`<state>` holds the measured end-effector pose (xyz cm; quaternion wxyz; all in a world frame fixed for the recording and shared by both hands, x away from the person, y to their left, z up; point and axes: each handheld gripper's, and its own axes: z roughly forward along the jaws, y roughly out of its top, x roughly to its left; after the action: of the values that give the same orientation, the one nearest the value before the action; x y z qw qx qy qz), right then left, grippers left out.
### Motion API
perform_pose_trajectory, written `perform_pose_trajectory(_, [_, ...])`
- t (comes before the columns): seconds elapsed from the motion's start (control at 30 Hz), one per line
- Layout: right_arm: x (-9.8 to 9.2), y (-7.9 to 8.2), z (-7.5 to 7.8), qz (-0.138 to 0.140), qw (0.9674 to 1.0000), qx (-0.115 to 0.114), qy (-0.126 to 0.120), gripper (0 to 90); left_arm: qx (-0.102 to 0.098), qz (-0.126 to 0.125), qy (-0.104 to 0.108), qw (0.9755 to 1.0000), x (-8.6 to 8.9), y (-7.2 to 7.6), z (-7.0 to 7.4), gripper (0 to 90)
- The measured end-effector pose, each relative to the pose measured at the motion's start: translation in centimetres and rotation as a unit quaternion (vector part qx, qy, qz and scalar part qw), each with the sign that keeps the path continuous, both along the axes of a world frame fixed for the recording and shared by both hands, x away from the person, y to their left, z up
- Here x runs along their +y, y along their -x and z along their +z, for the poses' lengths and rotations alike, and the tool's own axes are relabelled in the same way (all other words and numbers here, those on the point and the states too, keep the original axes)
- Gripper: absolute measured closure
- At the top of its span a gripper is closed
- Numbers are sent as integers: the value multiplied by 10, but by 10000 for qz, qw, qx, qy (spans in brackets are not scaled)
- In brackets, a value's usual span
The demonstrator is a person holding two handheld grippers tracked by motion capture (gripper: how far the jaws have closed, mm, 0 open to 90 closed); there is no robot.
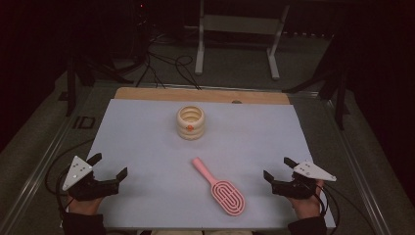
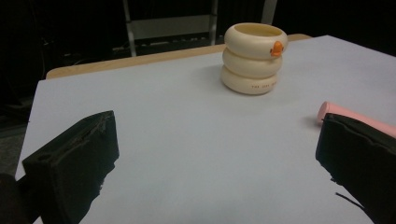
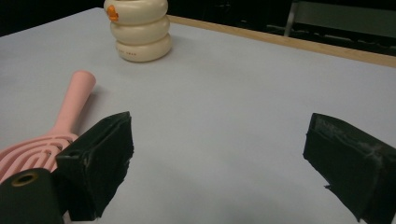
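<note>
A pink vented hairbrush [image 1: 222, 190] lies flat on the white table sheet [image 1: 147, 132], handle pointing up-left toward a cream ribbed cup [image 1: 190, 122] with an orange mark. My left gripper [image 1: 108, 165] rests at the near left with its jaws wide apart and nothing between them. At the near right, my right gripper [image 1: 277, 167] is open and empty too. In the left gripper view the cup [image 2: 254, 58] stands ahead, and the brush handle tip [image 2: 332, 112] peeks past the right jaw. In the right gripper view the brush [image 3: 60, 126] lies at the left, with the cup [image 3: 138, 29] beyond.
A wooden strip [image 1: 200, 94] edges the table's far side. Beyond it are cables on the floor [image 1: 166, 66] and a white metal frame [image 1: 237, 29]. Metal rails [image 1: 44, 156] run along the table's sides.
</note>
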<state>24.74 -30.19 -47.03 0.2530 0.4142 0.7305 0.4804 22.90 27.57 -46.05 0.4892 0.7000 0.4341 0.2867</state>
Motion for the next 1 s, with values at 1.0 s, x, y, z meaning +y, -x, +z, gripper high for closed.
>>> perform_pose_trajectory(1.0, [3, -3, -1, 92, 9998, 150, -43, 83, -72, 38, -158, 9998, -3, 1, -4, 3])
